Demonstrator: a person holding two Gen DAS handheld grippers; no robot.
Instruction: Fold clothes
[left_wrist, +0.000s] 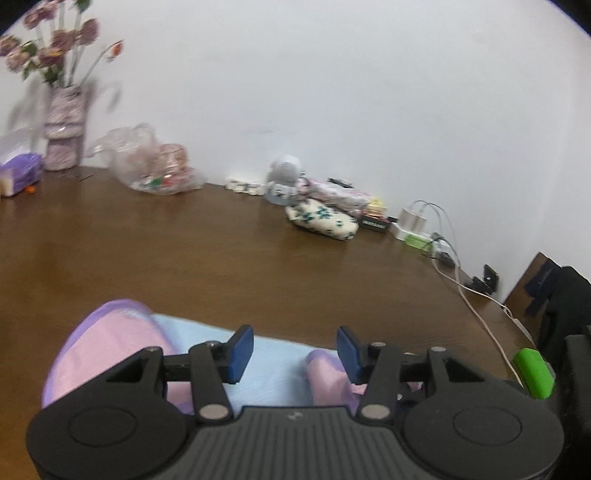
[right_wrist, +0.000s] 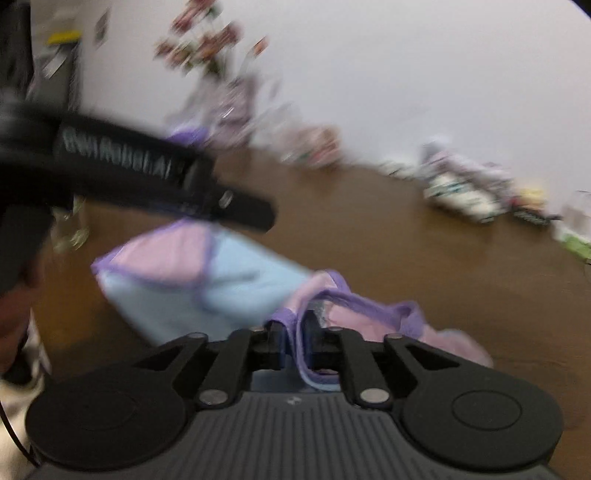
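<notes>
Garment (right_wrist: 192, 280), pale blue and pink with purple trim, lies partly folded on the brown table (left_wrist: 221, 251), near my edge of it. From my right wrist view, the right gripper (right_wrist: 295, 341) has its jaws closed on a purple-trimmed pink edge of the cloth; the trim passes between the two fingers. That view is heavily blurred, so I cannot tell more about the grip.

From my left wrist view, the left gripper (left_wrist: 295, 352) has its jaws spread, blue pads (left_wrist: 242, 352) apart, with nothing between them. It hangs just above the blue panel, with a pink fold to either side. I see the left gripper's black body (right_wrist: 155, 173) crossing the upper left of the right view, above the garment.

Farther out, along the wall: a vase of flowers (left_wrist: 62, 125) at far left, a clear plastic bag (left_wrist: 155, 166) beside it, a floral pouch (left_wrist: 323, 219) toward the right, then a white charger (left_wrist: 413, 221) with cables trailing to the table's right edge.
</notes>
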